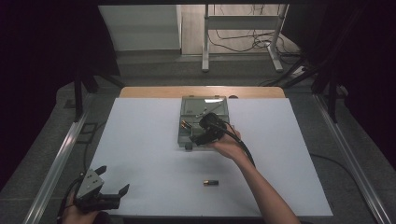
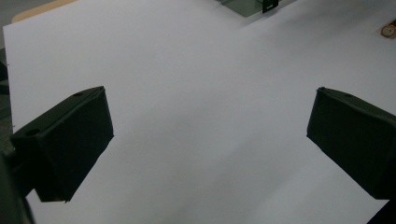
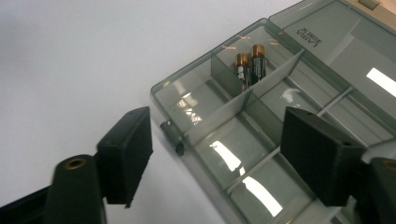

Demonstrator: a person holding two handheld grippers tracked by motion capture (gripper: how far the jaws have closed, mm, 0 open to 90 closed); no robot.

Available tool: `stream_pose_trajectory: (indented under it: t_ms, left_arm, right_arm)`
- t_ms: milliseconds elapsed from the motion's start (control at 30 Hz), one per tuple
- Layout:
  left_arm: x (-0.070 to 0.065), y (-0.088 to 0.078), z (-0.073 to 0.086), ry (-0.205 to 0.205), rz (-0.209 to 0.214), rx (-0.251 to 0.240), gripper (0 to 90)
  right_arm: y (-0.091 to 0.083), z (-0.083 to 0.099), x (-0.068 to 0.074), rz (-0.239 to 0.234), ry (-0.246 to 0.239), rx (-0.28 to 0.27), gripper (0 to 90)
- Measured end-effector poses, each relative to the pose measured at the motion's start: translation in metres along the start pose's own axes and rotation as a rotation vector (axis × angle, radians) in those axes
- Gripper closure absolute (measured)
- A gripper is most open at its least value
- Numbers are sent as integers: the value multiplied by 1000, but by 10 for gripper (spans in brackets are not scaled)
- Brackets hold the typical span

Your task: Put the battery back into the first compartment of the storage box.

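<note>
A clear grey compartment box (image 1: 204, 106) lies open at the far middle of the white sheet, its lid folded back. Two batteries (image 3: 250, 69) lie side by side in one far compartment of the box (image 3: 161, 91); the nearer compartments hold nothing. My right gripper (image 1: 200, 138) hovers over the box's near edge, and in the right gripper view it (image 3: 217, 126) is open with nothing between its jaws. One loose battery (image 1: 211, 182) lies on the sheet nearer the person. My left gripper (image 1: 113, 179) rests at the front left corner, open and empty (image 2: 210, 126).
The white sheet (image 1: 149, 149) covers most of the table, with a wooden edge (image 1: 201, 91) at the back. Metal rails (image 1: 60, 158) run along both sides. In the left gripper view the box corner (image 2: 243, 5) and the loose battery (image 2: 388, 30) sit at the top.
</note>
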State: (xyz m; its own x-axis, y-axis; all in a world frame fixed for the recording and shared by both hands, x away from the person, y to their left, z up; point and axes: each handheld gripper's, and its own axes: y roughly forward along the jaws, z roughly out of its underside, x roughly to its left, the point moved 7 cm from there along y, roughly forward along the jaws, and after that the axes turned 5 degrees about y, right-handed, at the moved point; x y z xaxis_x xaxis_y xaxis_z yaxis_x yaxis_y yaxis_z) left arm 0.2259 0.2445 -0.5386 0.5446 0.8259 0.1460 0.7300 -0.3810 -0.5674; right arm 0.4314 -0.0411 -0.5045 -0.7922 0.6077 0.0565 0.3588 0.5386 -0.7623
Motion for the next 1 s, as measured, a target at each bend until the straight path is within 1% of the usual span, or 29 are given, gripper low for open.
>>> stream_pose_trajectory:
  t_ms: [133, 200, 233, 300, 333, 433, 467, 500, 633, 667, 700, 733, 767, 800, 900, 933, 1000]
  left_arm:
    - [0, 0, 0, 2, -1, 2, 11]
    - [0, 0, 0, 3, 0, 2, 11]
    - [-1, 0, 0, 3, 0, 2, 11]
    - [-1, 0, 0, 4, 0, 3, 12]
    - [-1, 0, 0, 4, -1, 3, 11]
    - [-1, 0, 0, 5, 1, 3, 11]
    - [-1, 0, 0, 5, 0, 3, 12]
    - [-1, 0, 0, 7, 0, 3, 12]
    - [-1, 0, 0, 10, -1, 4, 11]
    - [-1, 0, 0, 9, 0, 3, 11]
    - [-1, 0, 0, 9, 0, 3, 11]
    - [-1, 0, 0, 8, 0, 3, 11]
    - [-1, 0, 0, 9, 0, 3, 11]
    - [-1, 0, 0, 9, 0, 3, 12]
    - [-1, 0, 0, 10, 0, 3, 12]
    - [-1, 0, 0, 9, 0, 3, 11]
    - [-1, 0, 0, 9, 0, 3, 11]
  right_arm:
    - [-5, 10, 2, 2, 6, -5, 163]
    - [-6, 20, 1, 11, 15, 9, 128]
    - [-6, 20, 1, 11, 15, 9, 128]
    - [-6, 27, 0, 11, 25, 27, 97]
    - [-7, 33, 0, 11, 17, 62, 44]
    - [-10, 37, 2, 14, 4, 66, 30]
    - [-13, 41, 4, -2, -1, 61, 8]
    - [-13, 41, 4, -2, -1, 61, 8]
    - [-17, 50, 9, -26, -12, 77, 0]
    - [-19, 54, 10, -36, -8, 85, 0]
    - [-19, 54, 10, -36, -8, 85, 0]
    - [-21, 60, 12, -42, -2, 96, 0]
    - [-21, 60, 12, -42, -2, 96, 0]
    - [-23, 65, 14, -34, 3, 110, 0]
    - [-25, 69, 16, -33, 4, 118, 0]
    - [-28, 72, 16, -17, 26, 115, 0]
    - [-29, 74, 16, -17, 34, 117, 0]
